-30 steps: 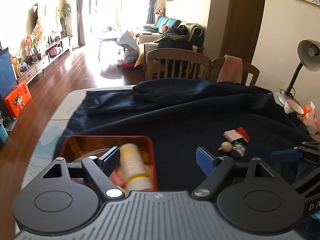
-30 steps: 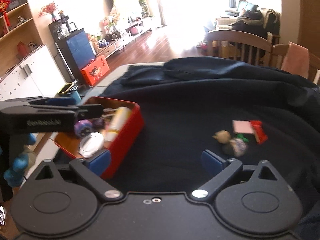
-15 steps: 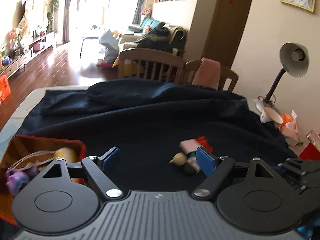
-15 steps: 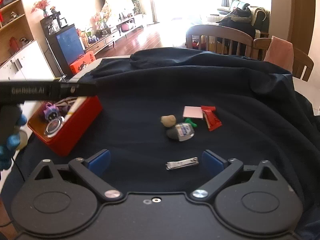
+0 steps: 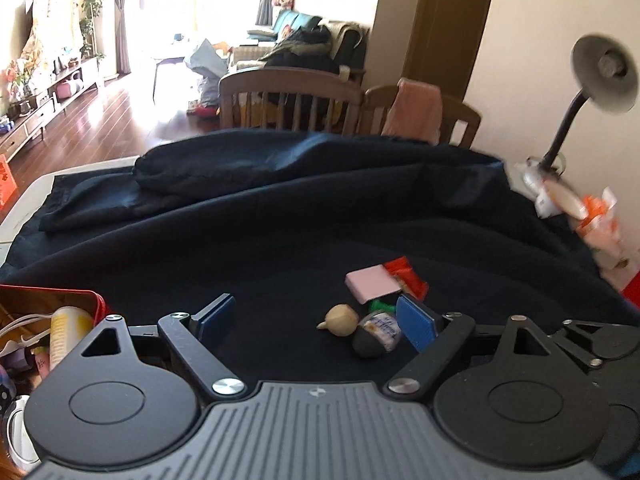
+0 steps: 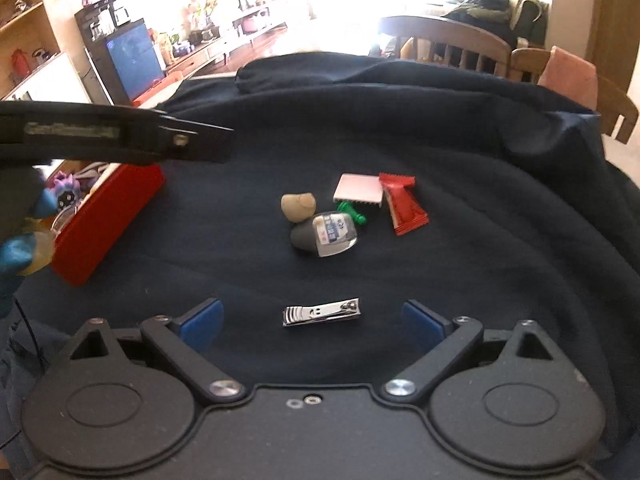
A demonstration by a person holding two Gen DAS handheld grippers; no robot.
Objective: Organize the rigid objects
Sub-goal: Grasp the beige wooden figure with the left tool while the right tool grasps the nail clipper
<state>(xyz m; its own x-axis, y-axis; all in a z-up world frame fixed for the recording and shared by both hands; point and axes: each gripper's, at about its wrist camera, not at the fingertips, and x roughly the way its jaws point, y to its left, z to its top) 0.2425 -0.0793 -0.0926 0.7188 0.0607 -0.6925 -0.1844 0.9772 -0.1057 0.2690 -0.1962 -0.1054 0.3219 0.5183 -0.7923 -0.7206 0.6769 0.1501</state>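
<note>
My left gripper (image 5: 316,320) hangs over the dark cloth with its jaws opening and nothing pressed between them. Just inside its right pad lie a beige garlic-shaped piece (image 5: 342,320) and a small clear bottle with a dark cap (image 5: 378,334). Behind these are a pink pad (image 5: 372,283), a red packet (image 5: 406,276) and a green clip (image 5: 380,305). The red tin (image 5: 48,289) at the left holds a yellow bottle (image 5: 68,332). My right gripper (image 6: 312,322) is open, and a steel nail clipper (image 6: 321,312) lies on the cloth between its fingers, untouched.
A dark blue cloth (image 5: 280,220) covers the table and bunches into a fold at the far side. A desk lamp (image 5: 600,76) and an orange-white bag (image 5: 596,224) stand at the right edge. Wooden chairs (image 5: 288,100) stand behind. A blue-gloved hand (image 6: 16,252) holds the left gripper.
Both grippers have swung right, away from the red tin and toward the small items. The yellow bottle stays in the tin. The nail clipper has come into view between the right fingers.
</note>
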